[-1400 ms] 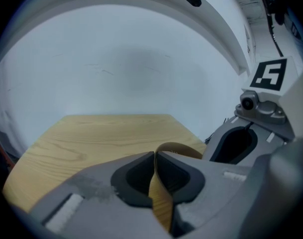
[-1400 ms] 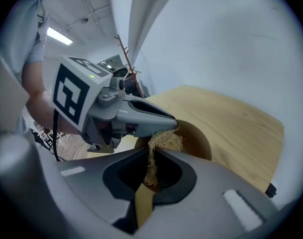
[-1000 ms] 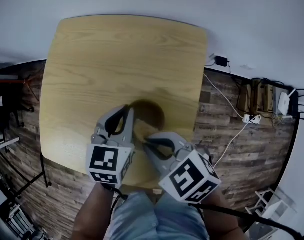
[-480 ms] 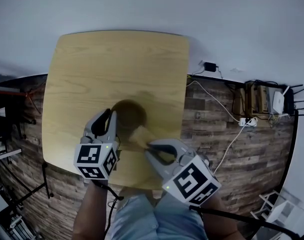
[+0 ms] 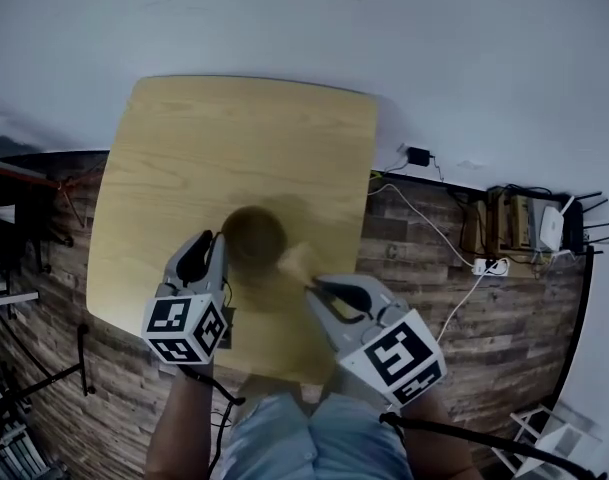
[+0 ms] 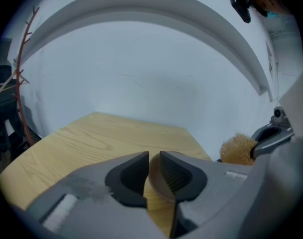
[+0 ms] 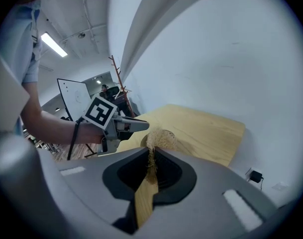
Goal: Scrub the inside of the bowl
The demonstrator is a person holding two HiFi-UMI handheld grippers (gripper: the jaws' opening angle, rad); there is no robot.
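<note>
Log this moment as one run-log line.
left gripper: shut on bowl rim | right gripper: shut on brush | brush head: outside bowl | bowl: on table

Even, soft indoor light fills all views. Fisheye distortion bends the edges, with dark vignette corners. The bowl looks motion-blurred.

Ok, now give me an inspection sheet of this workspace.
Surface: wooden table.
Job's things: brown bowl on the table; brush head by its rim.
Clutter: nothing seen.
Grippers: left tool clamps the bowl rim; right tool clamps the brush handle.
Cables: white cables and power strip on the floor, right of the table.
Surroundings: white wall, plank floor.
</note>
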